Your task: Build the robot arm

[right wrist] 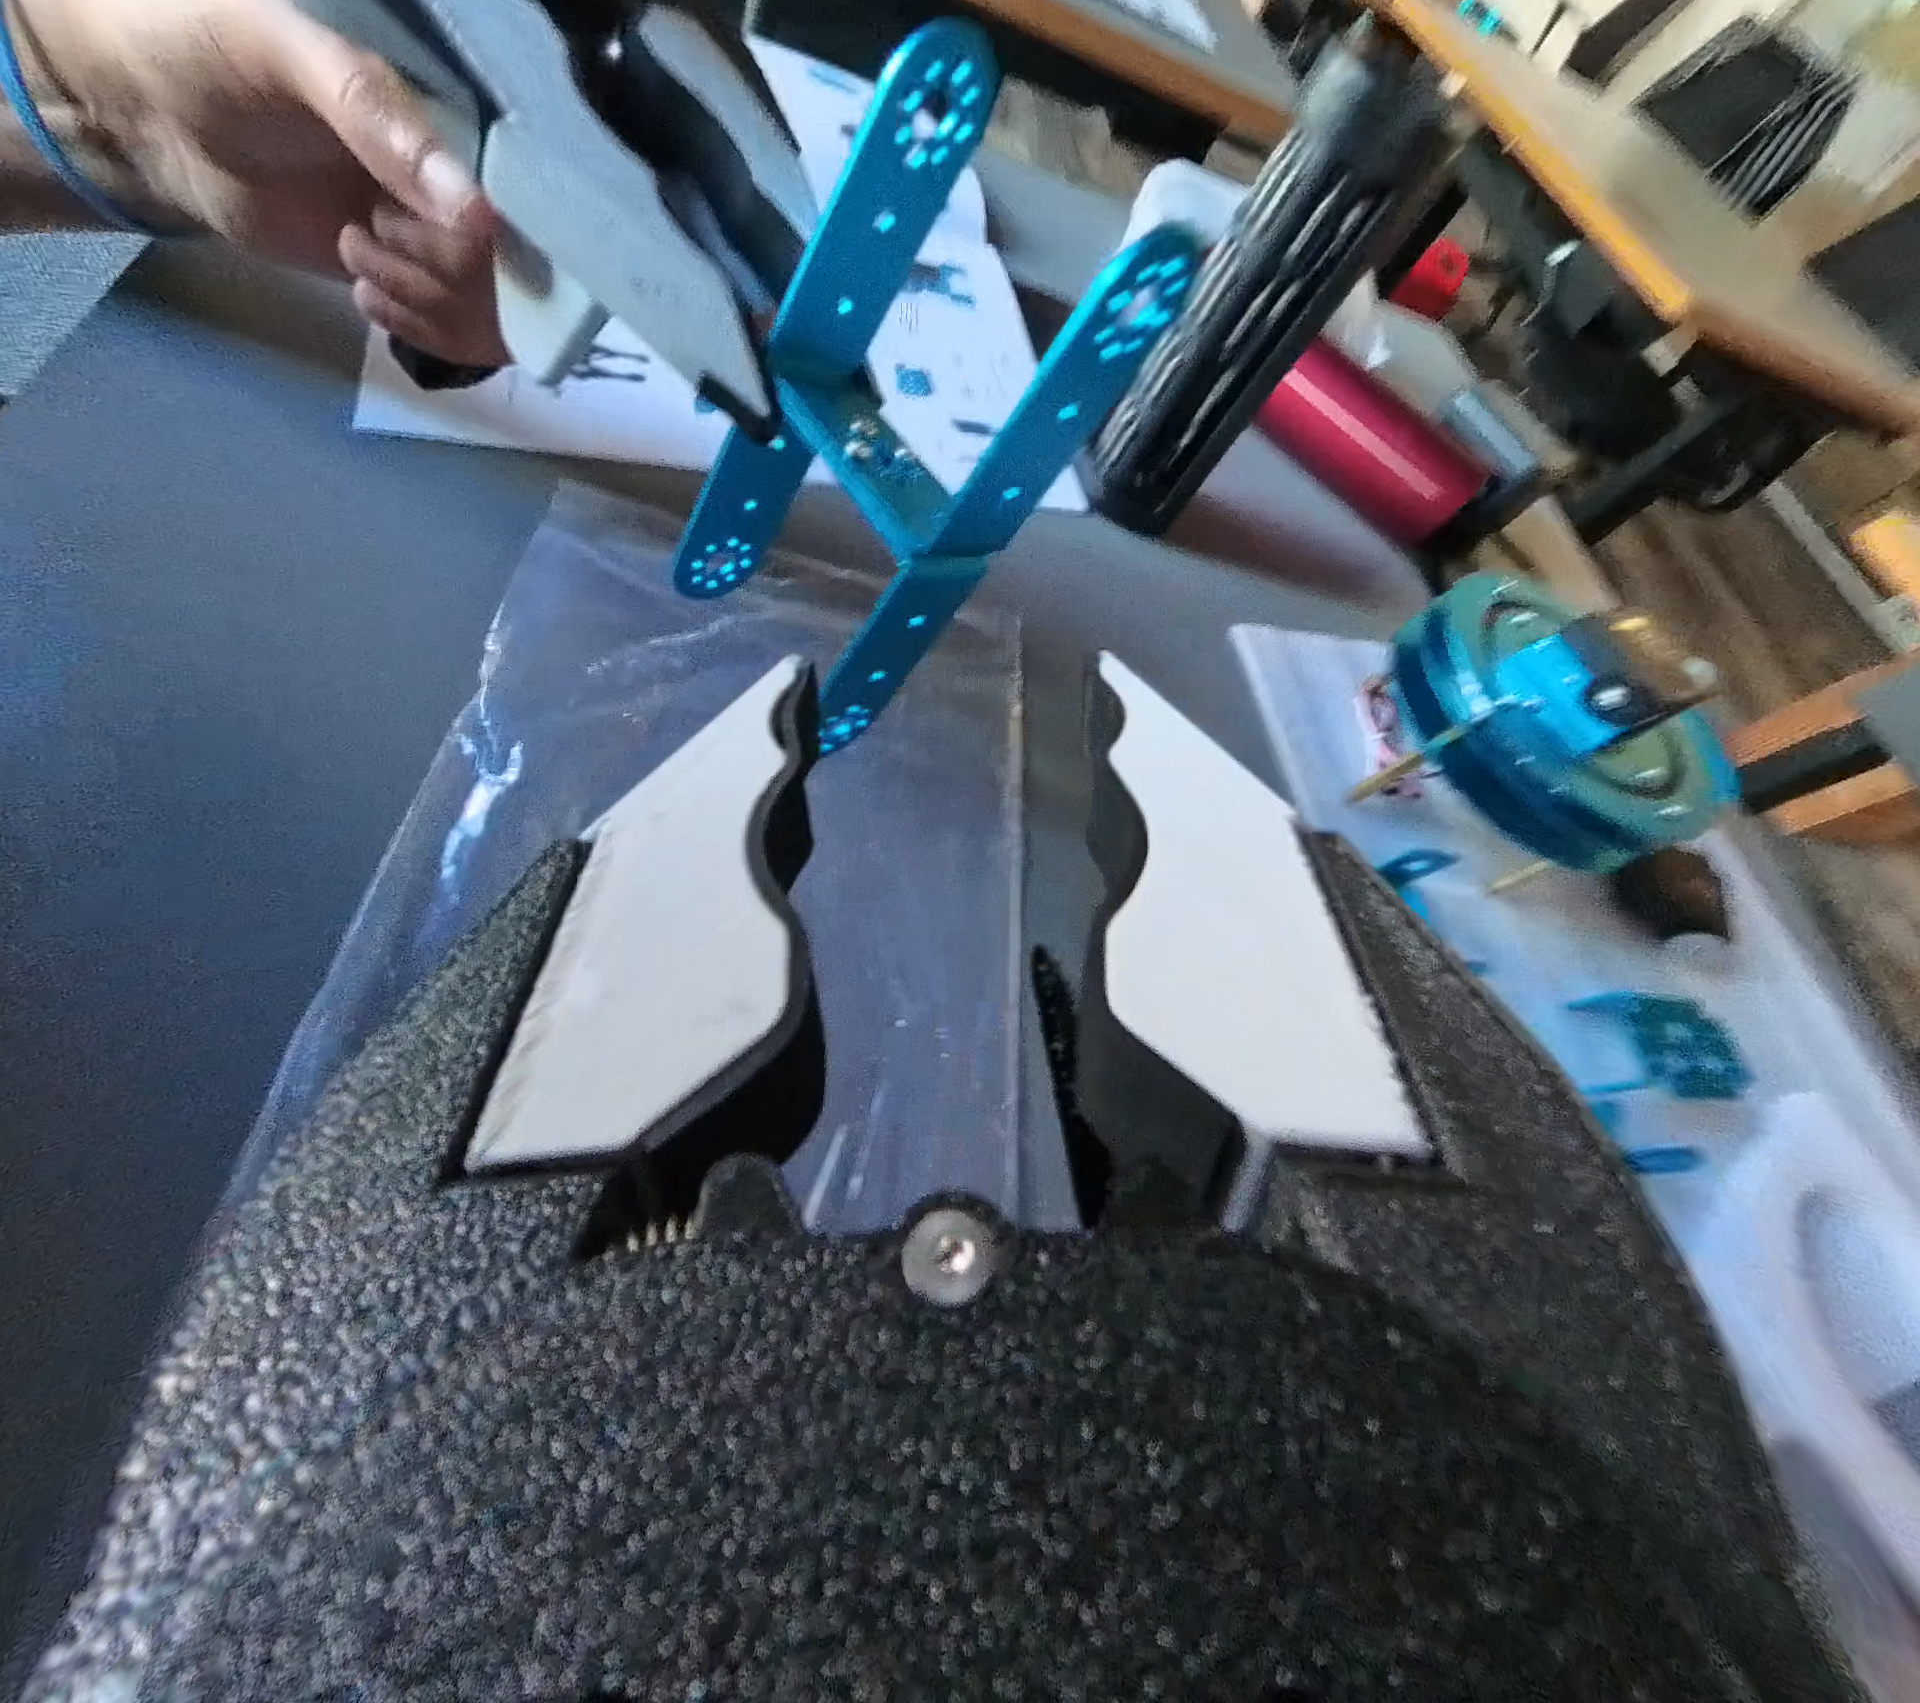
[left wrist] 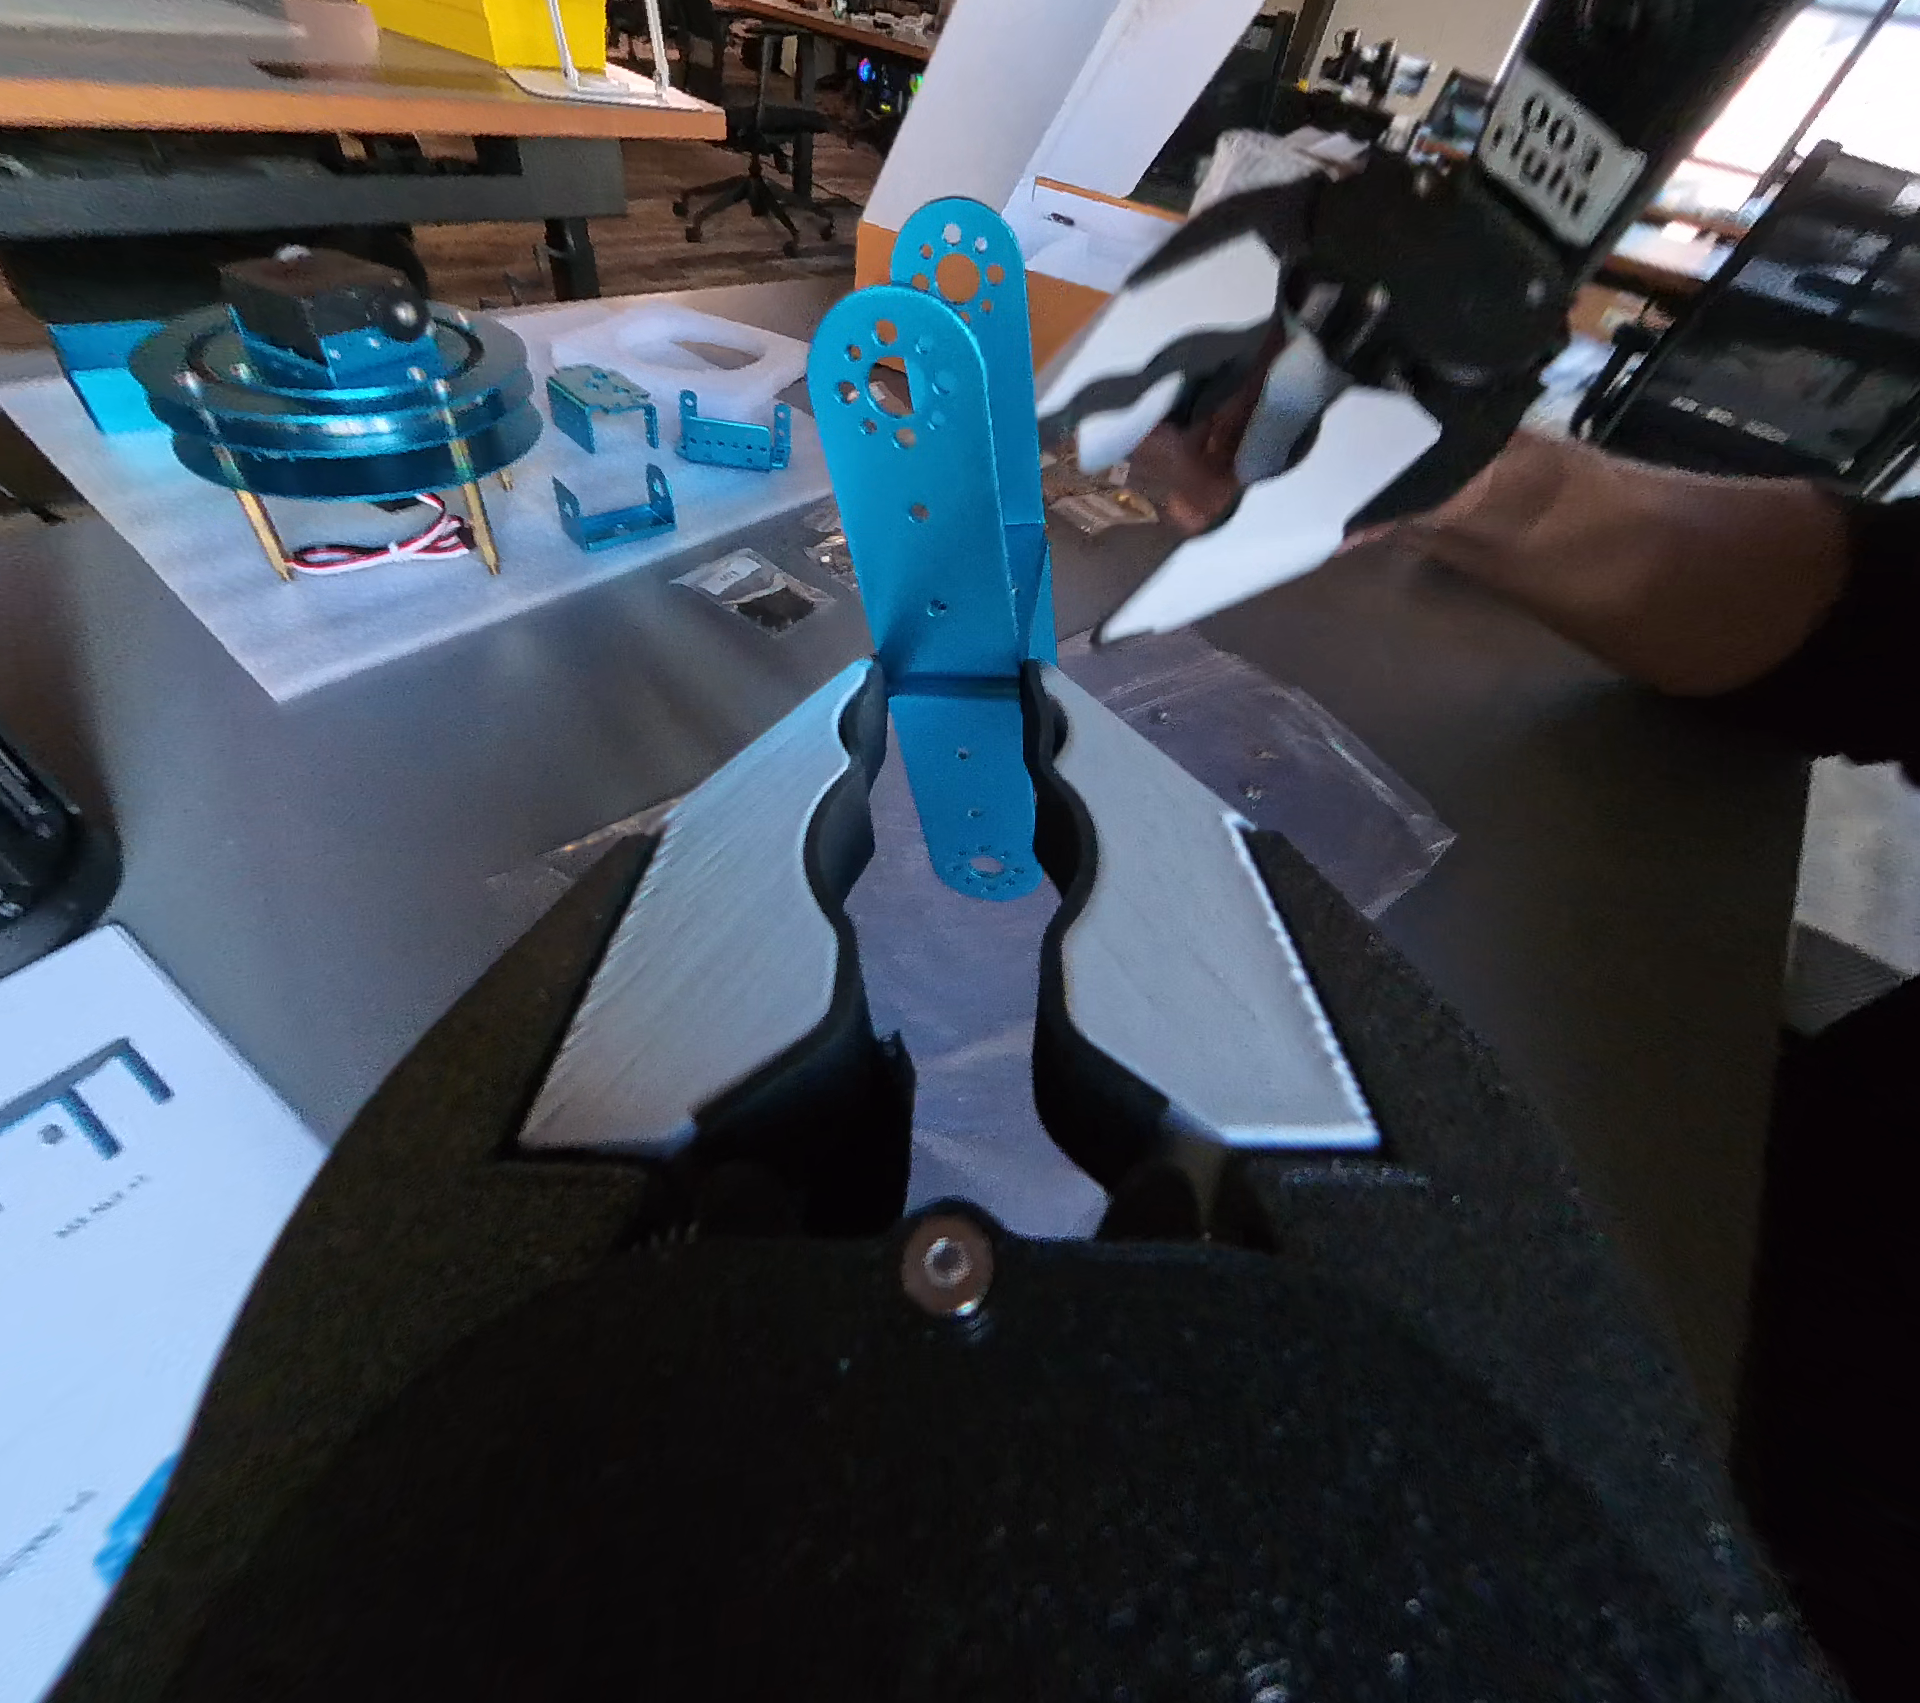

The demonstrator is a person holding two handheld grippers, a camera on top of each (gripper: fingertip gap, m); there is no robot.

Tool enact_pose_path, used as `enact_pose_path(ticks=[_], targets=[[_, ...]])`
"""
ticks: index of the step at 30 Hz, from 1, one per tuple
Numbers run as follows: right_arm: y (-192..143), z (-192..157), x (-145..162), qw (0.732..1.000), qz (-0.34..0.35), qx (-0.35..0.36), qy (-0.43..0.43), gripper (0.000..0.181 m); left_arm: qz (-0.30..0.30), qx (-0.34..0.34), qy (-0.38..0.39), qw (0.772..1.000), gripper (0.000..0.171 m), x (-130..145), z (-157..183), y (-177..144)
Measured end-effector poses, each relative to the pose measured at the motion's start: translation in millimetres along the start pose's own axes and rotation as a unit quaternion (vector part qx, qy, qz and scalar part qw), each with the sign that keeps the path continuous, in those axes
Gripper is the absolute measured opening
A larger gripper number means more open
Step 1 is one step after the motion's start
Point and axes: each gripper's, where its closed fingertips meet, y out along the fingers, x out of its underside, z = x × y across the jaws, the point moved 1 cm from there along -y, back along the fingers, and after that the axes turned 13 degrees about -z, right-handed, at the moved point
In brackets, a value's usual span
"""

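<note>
I've got the left gripper [left wrist: 954, 682] clamped on the blue bracket assembly [left wrist: 940, 448], held up above the bench [left wrist: 436, 780] and clear plastic bag [right wrist: 644, 614]. Right gripper [right wrist: 951, 677] jaws apart, empty, near its lower arm. Blue turntable base [left wrist: 332, 406] sits on foam, well apart.

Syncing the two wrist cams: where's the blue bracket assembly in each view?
Left wrist view: blue bracket assembly at centre, clamped between the left gripper fingertips.
Right wrist view: upper centre, held aloft beyond the open right gripper.
Shared landmark: round blue turntable base.
</note>
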Motion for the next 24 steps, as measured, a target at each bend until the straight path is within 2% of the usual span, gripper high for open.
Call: enact_pose_path(ticks=[2,5,7,17,19,20,24], targets=[[10,-10,2,1.0,-0.01,-0.013,0.018,0.046,0.003,0.014,-0.037,0.999,0.024,-1,-3,2],[21,-11,2,0.999,-0.017,0.008,0.045,0.035,-0.001,0.022,-0.075,0.997,0.024,2,-8,6],[25,-8,4,0.998,-0.02,0.033,0.056,0.019,-0.002,0.022,-0.089,0.996,0.024,4,-10,9],[17,3,7,0.995,-0.044,0.043,0.078,0.008,-0.024,0.048,-0.119,0.991,0.026,15,-4,17],[18,6,12,0.994,-0.059,0.034,0.088,0.005,-0.03,0.064,-0.115,0.991,0.027,18,2,20],[18,6,16,0.993,-0.066,0.029,0.092,0.002,-0.031,0.073,-0.113,0.99,0.034,19,7,22],[22,4,24,0.989,-0.091,0.0,0.113,0.002,-0.045,0.04,-0.095,0.994,0.04,25,5,26]])
